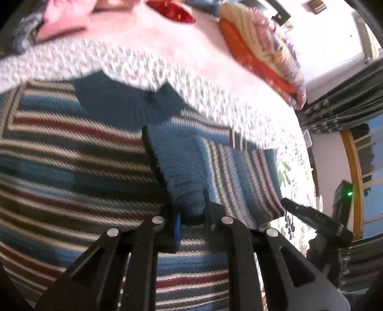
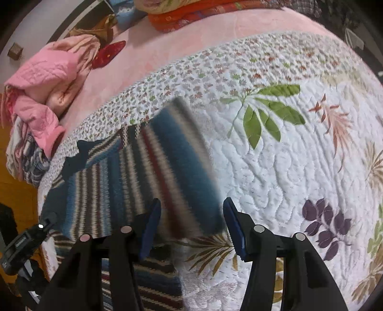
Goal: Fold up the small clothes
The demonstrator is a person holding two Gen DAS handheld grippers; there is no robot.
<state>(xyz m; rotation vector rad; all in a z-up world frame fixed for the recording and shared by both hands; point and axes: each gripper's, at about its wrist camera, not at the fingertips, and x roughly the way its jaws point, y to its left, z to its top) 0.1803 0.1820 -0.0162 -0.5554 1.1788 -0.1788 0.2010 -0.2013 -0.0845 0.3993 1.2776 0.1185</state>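
A knitted sweater [image 1: 71, 148] with blue, white, red and dark stripes lies spread on the floral quilt [image 1: 215, 95]. My left gripper [image 1: 179, 172] is shut on a bunched blue fold of it, lifted slightly off the rest. In the right wrist view the same sweater [image 2: 119, 181] has a flap [image 2: 182, 162] that is blurred and raised, reaching down between the wide-apart blue pads of my right gripper [image 2: 191, 220], which is open. The pads do not press on the flap. The right gripper [image 1: 313, 215] also shows at the sweater's right edge in the left wrist view.
The quilt [image 2: 287, 155] covers a pink bed sheet [image 2: 153, 59]. A heap of pink clothes [image 2: 40, 95] lies at the bed's left edge, folded orange and patterned blankets [image 2: 191, 14] at the far end, a red item [image 2: 107, 53] between them. Wooden floor [image 2: 14, 191] is left of the bed.
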